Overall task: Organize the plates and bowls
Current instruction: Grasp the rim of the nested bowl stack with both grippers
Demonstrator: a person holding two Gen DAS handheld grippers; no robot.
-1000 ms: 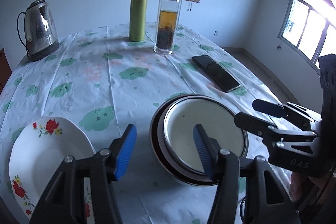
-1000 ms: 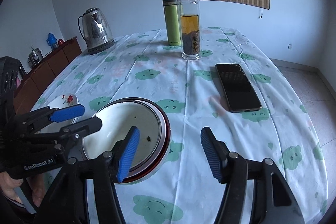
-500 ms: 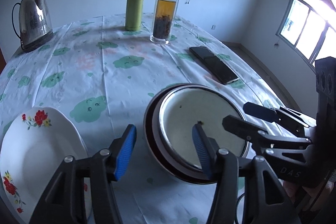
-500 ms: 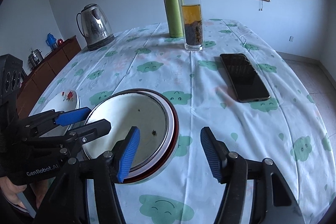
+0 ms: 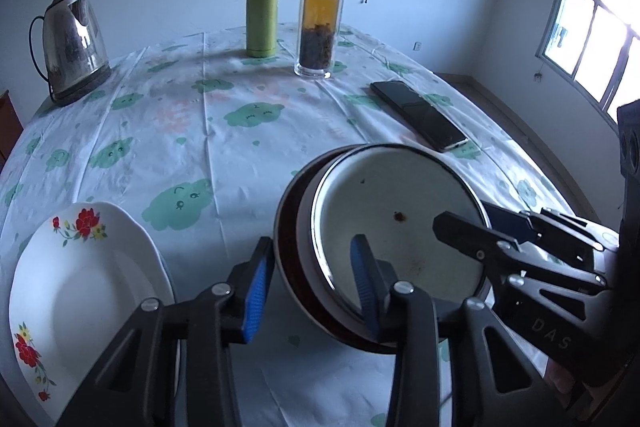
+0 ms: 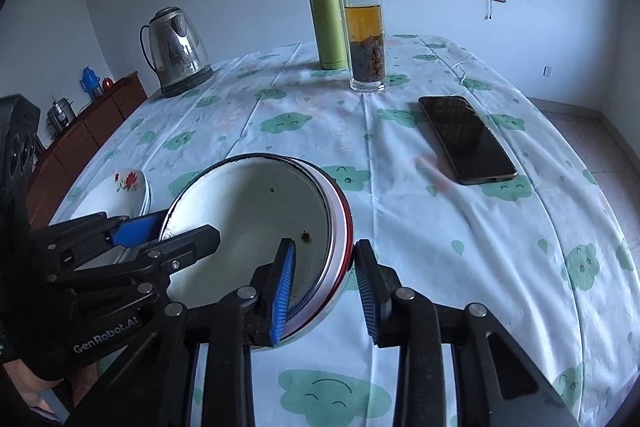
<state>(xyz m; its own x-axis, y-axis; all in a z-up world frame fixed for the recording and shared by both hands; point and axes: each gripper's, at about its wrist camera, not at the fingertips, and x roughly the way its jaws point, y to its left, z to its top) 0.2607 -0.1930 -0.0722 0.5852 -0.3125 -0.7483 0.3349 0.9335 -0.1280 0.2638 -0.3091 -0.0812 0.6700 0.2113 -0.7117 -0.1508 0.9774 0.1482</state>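
Observation:
A stack of nested bowls [image 5: 396, 223], white enamel inside a red-rimmed one, sits near the table's front; it also shows in the right wrist view [image 6: 256, 211]. My left gripper [image 5: 310, 285] is shut on the stack's left rim, one finger inside, one outside. My right gripper [image 6: 326, 285] is shut on the stack's right rim the same way. A white plate with red flowers [image 5: 80, 275] lies to the left of the stack; its edge shows in the right wrist view [image 6: 128, 183].
A black phone [image 6: 466, 143] lies right of the stack. A tea bottle [image 5: 320, 15], a green flask [image 5: 262, 11] and a steel kettle [image 5: 72, 43] stand at the back of the table. The tablecloth's front edge is close to both grippers.
Both grippers have closed from open onto opposite rims of the bowl stack. The stack now looks tilted and nearer the cameras.

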